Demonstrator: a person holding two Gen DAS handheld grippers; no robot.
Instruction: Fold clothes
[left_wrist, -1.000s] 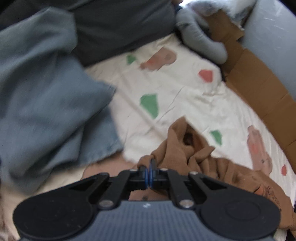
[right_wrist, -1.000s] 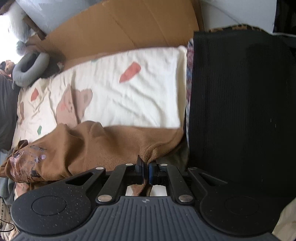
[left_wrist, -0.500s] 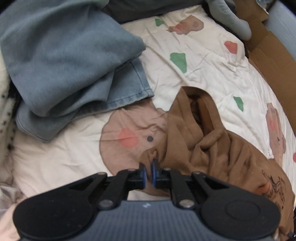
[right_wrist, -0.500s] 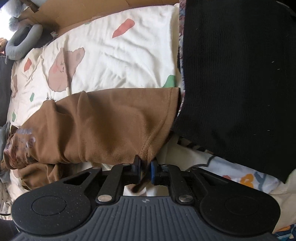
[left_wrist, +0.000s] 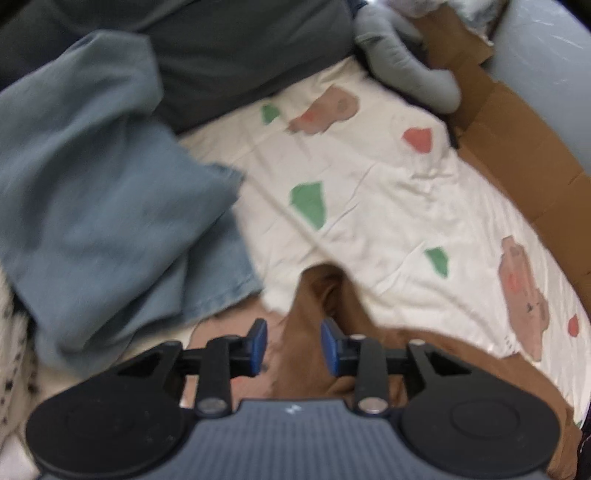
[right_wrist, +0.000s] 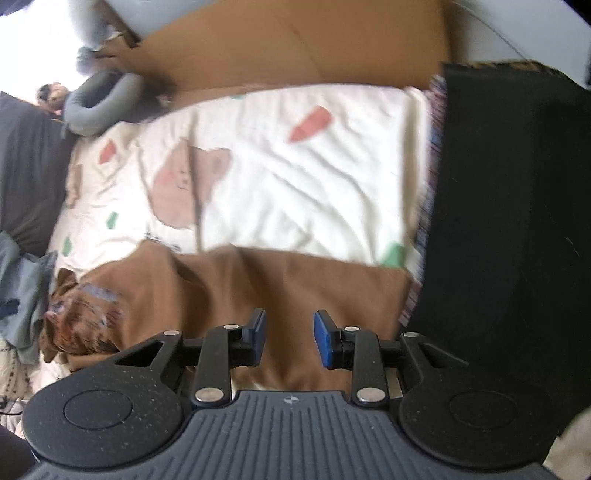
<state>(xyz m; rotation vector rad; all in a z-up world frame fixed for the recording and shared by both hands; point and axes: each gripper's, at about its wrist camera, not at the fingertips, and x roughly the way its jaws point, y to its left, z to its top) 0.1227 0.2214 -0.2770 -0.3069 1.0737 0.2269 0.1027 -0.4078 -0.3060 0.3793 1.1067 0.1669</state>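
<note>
Brown garment (right_wrist: 280, 284) is lying stretched flat along the near edge of the patterned bed sheet (left_wrist: 369, 192), its printed end (right_wrist: 85, 314) bunching toward the blue clothes pile (left_wrist: 92, 206), its plain end reaching the black knit fabric (right_wrist: 517, 221). Left gripper (left_wrist: 293, 345) is hovering over the bunched brown end, fingers spread, holding nothing. Right gripper (right_wrist: 288, 338) is hovering over the plain brown end, fingers spread too, holding nothing. Both views are blurring, so exact height above the cloth is unclear.

Whether this is a spread-out layer awaiting a fold or one fold already laid down, can't tell: the cloth fits both.

Risks, judged: the end by the blue pile is sitting crumpled, so any fold over it is likely trapping wrinkles and coming out lopsided. Fingers closing near the blue pile may be catching a denim hem (left_wrist: 221, 295) along with the brown cloth. The plain end is lying right against the black knit, so a grab there could be snagging that fabric as well. The soft, creased sheet may be bunching under a dragged edge.
</note>
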